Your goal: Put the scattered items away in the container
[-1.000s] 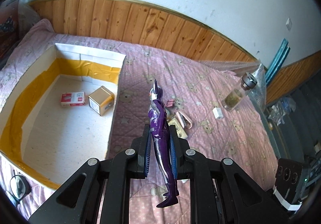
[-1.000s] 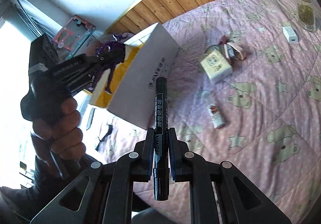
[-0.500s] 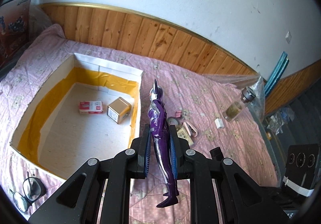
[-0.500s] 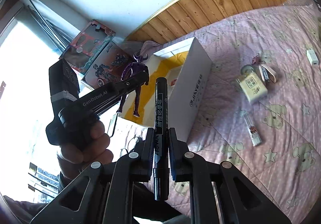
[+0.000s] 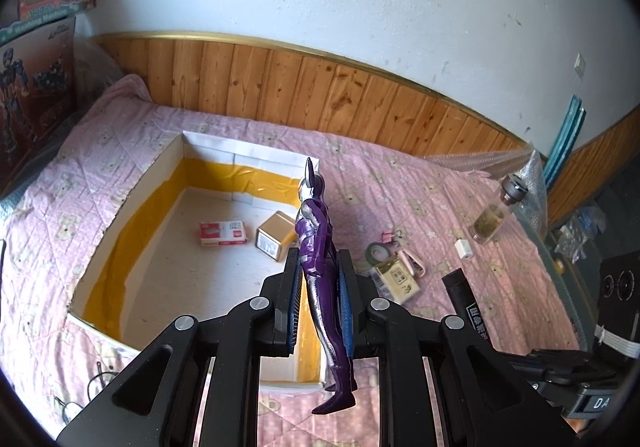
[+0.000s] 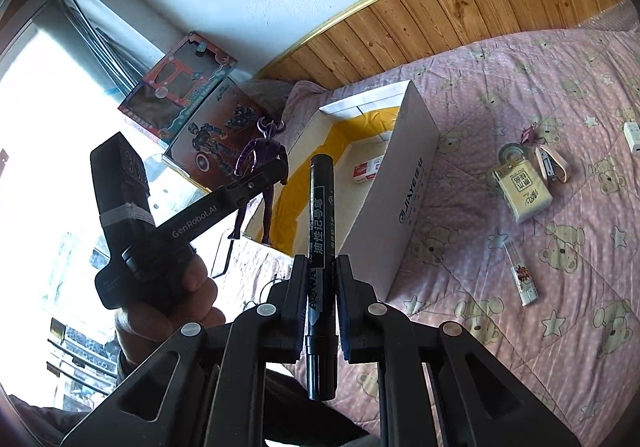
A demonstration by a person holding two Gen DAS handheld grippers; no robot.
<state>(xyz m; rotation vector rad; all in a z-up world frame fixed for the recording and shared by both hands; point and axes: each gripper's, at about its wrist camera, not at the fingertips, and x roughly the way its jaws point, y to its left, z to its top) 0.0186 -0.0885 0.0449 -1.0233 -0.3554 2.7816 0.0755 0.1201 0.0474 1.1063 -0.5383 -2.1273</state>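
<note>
My left gripper (image 5: 318, 287) is shut on a purple toy figure (image 5: 316, 239), held upright above the near right corner of the white box (image 5: 248, 149) with yellow tape inside. The box holds a red-and-white packet (image 5: 222, 233) and a small gold tin (image 5: 275, 235). My right gripper (image 6: 318, 279) is shut on a black marker (image 6: 320, 231), raised near the box's (image 6: 404, 183) near end. In the right wrist view the left gripper (image 6: 276, 171) holds the figure (image 6: 260, 167) over the box's left edge.
On the pink quilt right of the box lie a tissue pack (image 6: 522, 191), a tape roll (image 6: 510, 155), a pink clip (image 6: 552, 165), a small tube (image 6: 522, 273), a white plug (image 5: 463, 248) and a glass bottle (image 5: 494, 219). Toy boxes (image 6: 188, 95) stand at the left. Glasses (image 5: 100, 379) lie in front of the box.
Both grippers have risen and pulled back, so the box looks smaller and further off. The left gripper with the figure now hangs over the box's near corner. The marker tip has come into the left view.
</note>
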